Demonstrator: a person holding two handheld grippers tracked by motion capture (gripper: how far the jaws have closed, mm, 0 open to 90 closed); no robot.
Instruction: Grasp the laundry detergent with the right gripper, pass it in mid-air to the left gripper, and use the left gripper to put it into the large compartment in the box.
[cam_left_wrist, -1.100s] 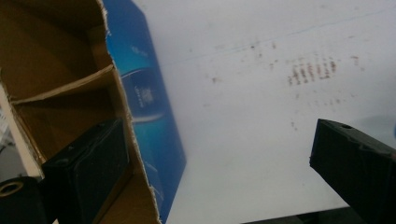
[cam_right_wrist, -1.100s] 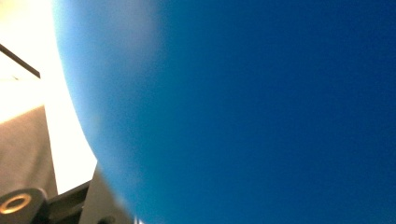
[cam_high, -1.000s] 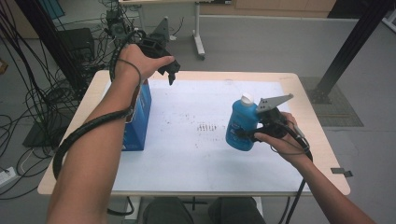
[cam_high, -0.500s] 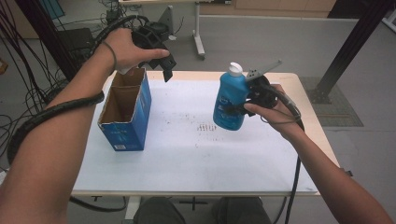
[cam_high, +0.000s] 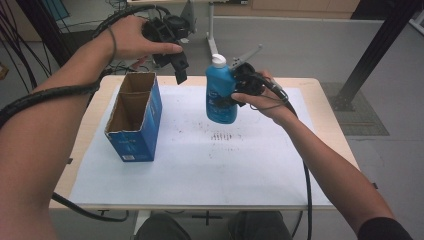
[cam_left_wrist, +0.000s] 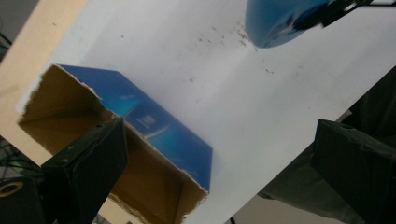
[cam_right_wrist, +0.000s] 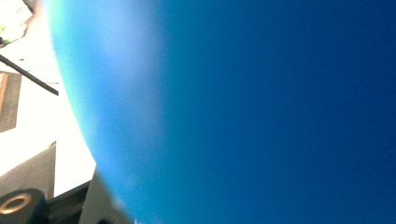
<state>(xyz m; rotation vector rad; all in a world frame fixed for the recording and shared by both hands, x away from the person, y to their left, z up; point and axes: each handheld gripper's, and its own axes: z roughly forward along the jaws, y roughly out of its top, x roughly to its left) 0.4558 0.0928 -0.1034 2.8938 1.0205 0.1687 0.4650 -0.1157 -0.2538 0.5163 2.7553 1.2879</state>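
Observation:
A blue bottle (cam_high: 221, 92) with a white cap hangs upright above the middle of the table, and my right gripper (cam_high: 239, 84) is shut on its side. Its blue wall (cam_right_wrist: 261, 112) sits right against the lens in the right gripper view. An open blue cardboard box (cam_high: 134, 116) stands on the white sheet at the left, its brown inside showing. My left gripper (cam_high: 176, 62) is held high over the table's far left edge, above and behind the box. Its jaws stand wide apart with nothing between them, looking down on the box (cam_left_wrist: 140, 140) and the bottle's base (cam_left_wrist: 280, 21).
The white sheet (cam_high: 210, 165) covers most of the wooden table (cam_high: 330, 125); dark specks mark its middle. Cables trail off the left edge and along both forearms. A black post (cam_high: 370, 55) stands on the floor at the far right, and a desk leg (cam_high: 212, 22) behind.
My right gripper has carried the bottle up and to the left, from the table's right side toward the middle. My left gripper has risen a little above the box.

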